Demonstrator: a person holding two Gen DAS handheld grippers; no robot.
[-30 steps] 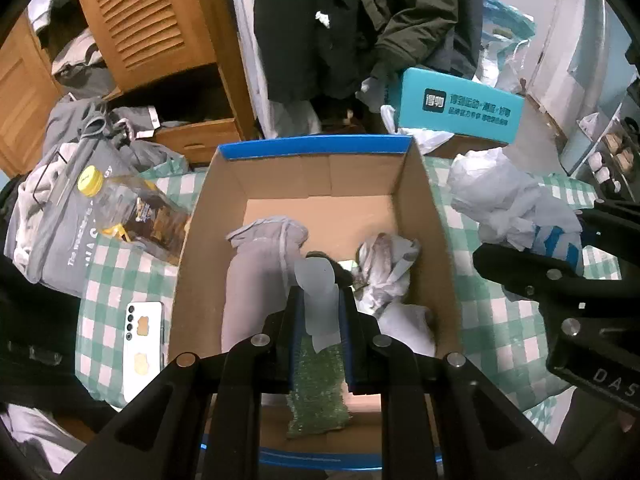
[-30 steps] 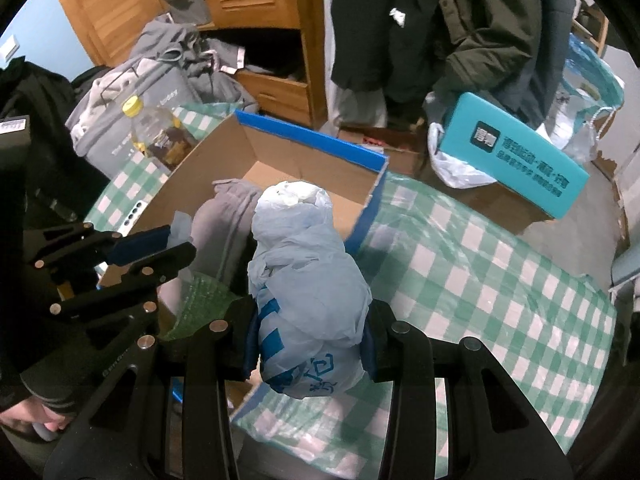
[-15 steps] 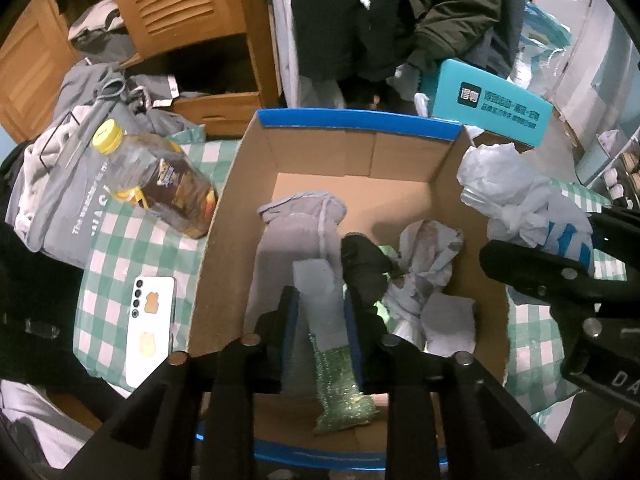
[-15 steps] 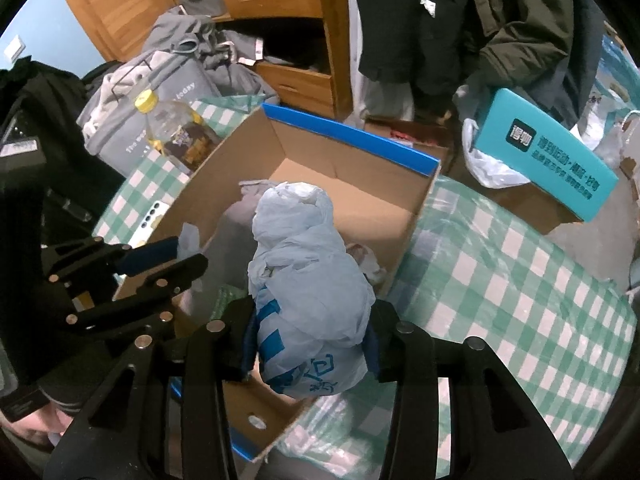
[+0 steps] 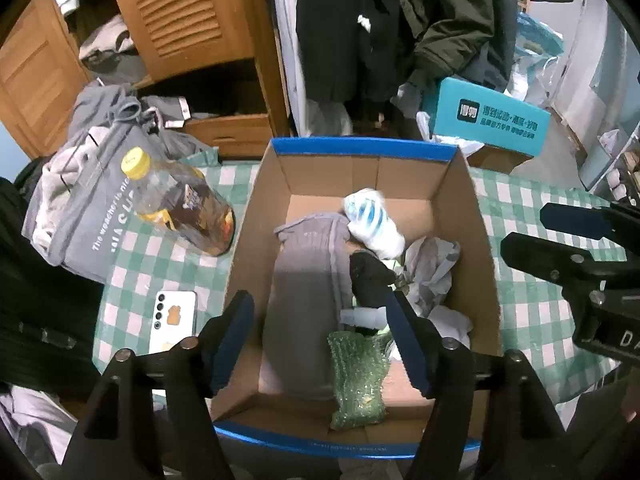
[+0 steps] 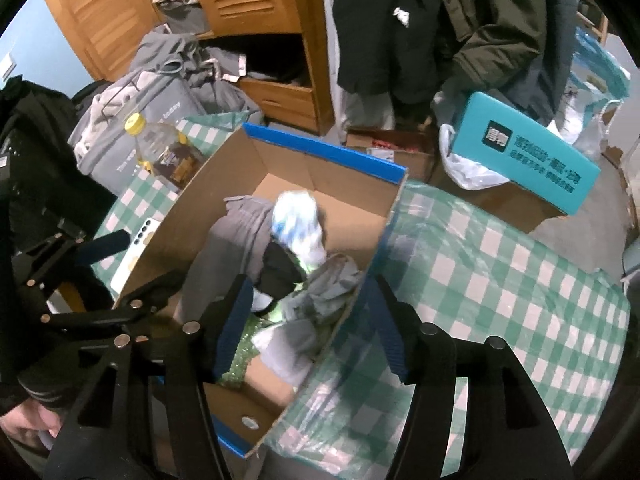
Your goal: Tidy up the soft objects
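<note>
opening over the cardboard box (image 5: 476,216), both jaws hold nothing.

A brown cardboard box (image 5: 472,216) with bright blue rim edges sits on a green-and-white checked cloth (image 5: 532,300). Inside lie a grey garment (image 5: 304,280), a white bundle with blue stripes (image 5: 372,220) at the far side, a black item (image 5: 370,276) in the middle, and a speckled green piece (image 5: 358,376) near the front. Left of the box stand a clear bottle with amber contents and a yellow cap (image 5: 176,204), a white phone (image 5: 174,320) and a grey bag with white lettering (image 5: 88,216). Far right is a teal box with white print (image 5: 492,120).
</note>
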